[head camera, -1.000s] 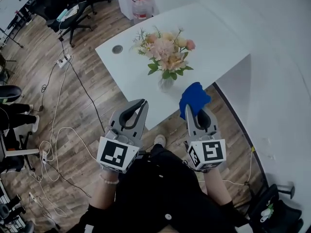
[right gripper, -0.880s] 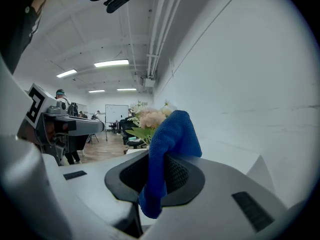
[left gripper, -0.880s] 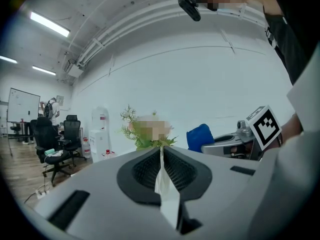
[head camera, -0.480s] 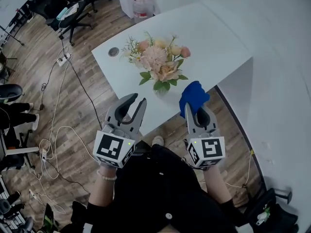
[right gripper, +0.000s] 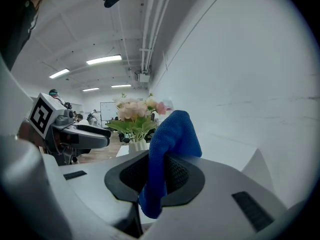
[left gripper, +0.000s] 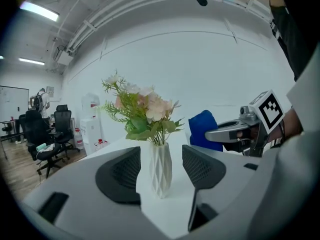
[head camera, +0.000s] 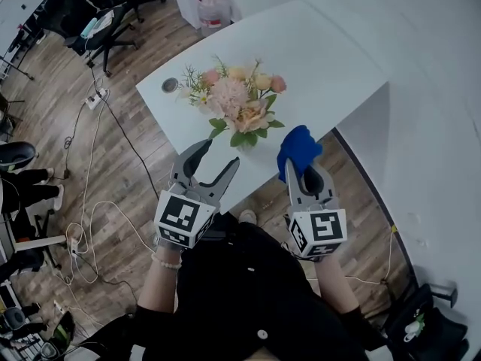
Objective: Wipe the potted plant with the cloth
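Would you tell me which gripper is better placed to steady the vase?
Left. The left gripper has just been opening its jaws, empty, aimed at the vase; the right gripper is shut on the cloth.

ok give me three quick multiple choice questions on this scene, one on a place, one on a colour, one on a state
1. Where does the potted plant stand? A on a shelf; B on the white table; C on a stool.
2. What colour is the cloth? A red; B blue; C green.
3. How is the right gripper? A open, empty; B shut on a flower stem; C shut on the cloth.

Key: 1 B, it rests on the table near the edge. 2 B, it shows blue in every view. 3 C, its jaws pinch a fold of it.
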A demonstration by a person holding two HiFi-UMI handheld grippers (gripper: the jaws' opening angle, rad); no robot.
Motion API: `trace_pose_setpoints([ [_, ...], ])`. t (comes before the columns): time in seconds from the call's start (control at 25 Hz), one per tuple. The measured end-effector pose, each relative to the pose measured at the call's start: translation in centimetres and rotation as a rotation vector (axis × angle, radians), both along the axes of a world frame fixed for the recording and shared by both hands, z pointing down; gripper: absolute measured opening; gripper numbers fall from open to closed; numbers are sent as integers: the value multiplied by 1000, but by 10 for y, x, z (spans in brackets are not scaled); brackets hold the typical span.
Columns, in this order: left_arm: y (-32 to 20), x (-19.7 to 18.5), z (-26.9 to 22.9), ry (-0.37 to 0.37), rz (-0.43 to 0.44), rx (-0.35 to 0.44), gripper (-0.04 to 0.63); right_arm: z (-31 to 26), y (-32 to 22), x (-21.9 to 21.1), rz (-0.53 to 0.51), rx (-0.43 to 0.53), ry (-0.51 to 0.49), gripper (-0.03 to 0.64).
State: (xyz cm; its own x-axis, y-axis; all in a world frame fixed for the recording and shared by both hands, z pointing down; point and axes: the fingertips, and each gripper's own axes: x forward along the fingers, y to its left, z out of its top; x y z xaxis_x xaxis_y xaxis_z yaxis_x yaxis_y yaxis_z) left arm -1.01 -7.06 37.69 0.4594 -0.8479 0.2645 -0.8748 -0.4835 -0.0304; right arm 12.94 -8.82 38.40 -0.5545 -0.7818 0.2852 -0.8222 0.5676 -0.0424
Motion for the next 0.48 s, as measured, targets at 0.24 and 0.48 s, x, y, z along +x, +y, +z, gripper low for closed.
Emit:
trace_pose_setpoints([
  [0.24, -21, 3, 18, -31, 69, -30, 273, 9, -7, -2, 36, -18, 9, 80],
  [0.48, -41, 8, 33, -36, 160, -67, 301, 19, -12, -4, 91, -44, 21, 80],
])
